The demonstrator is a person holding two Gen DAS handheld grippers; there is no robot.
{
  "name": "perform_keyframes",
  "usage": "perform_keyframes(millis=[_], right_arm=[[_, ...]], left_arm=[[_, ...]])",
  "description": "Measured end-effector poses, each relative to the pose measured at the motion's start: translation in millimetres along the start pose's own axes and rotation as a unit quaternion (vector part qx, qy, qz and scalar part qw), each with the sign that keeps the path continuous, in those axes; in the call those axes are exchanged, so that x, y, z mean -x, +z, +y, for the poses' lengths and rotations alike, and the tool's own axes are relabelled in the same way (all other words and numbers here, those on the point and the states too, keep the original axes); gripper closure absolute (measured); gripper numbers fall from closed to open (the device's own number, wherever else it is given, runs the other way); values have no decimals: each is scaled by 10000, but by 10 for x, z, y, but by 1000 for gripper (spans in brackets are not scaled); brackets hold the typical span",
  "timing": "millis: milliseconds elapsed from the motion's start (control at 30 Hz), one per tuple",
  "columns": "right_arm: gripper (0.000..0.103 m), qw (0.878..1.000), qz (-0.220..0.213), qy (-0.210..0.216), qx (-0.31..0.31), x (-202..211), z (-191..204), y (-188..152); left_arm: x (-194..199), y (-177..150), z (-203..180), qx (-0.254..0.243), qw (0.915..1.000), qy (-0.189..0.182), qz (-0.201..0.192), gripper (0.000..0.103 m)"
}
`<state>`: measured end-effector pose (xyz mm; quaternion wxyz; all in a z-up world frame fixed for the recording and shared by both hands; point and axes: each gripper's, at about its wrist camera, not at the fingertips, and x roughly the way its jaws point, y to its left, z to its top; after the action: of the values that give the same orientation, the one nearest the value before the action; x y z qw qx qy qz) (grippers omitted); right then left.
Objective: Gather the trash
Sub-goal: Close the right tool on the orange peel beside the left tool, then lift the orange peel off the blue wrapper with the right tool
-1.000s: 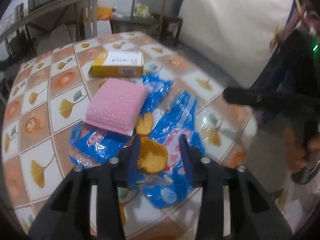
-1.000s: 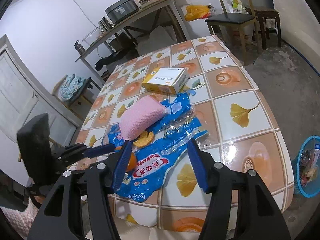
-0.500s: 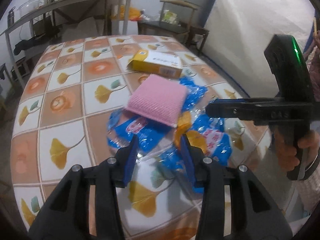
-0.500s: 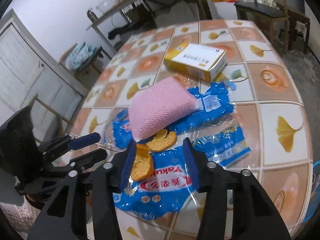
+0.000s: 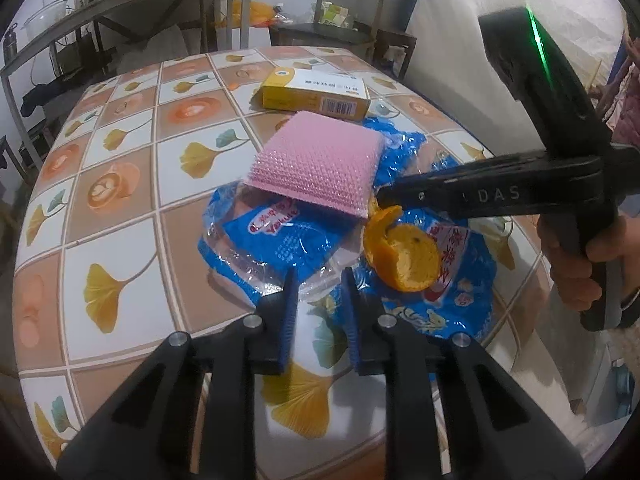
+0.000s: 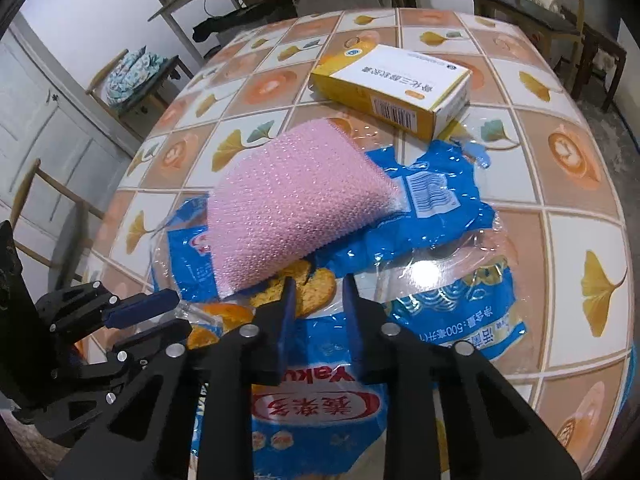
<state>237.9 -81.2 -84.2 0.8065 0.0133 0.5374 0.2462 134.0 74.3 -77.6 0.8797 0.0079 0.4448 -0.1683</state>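
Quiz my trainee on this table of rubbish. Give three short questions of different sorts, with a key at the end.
1. True or false: the yellow box stands on top of the pink sponge.
2. What does the pink sponge rest on? A) blue plastic wrappers B) a plate C) a folded towel
3. Fill in the blank: the fruit scrap lying on the wrappers is ____.

Key:
1. False. The box lies on the table beyond the sponge.
2. A
3. orange peel
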Motion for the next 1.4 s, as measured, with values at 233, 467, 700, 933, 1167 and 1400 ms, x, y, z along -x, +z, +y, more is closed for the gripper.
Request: perform_keyframes(millis=[233,467,700,933,1167,1400], right_arm=[[100,9996,-188,-217,69,59,16,-22],[100,9979,-545,-338,32,318,-4,-8],[100,9955,-933,-153,-7,742,37,-51],[100,9941,-1011,372,130,955,229,-126],[100,9985,-372,302,249,449,324,-272],[72,9991,-236,347,110,380,212,-343]], left_arm=[[-43,-30,24,71,9999,-11,84,86],[-67,-32,31,68,9999,51,129,89],[-81,-18,25,72,9998,86,141,89],[-82,-9,40,128,9998,36,148,89],[-85,-2,90,294,9994,-90,166,89],[-86,-1,89,292,9994,-94,169,89]])
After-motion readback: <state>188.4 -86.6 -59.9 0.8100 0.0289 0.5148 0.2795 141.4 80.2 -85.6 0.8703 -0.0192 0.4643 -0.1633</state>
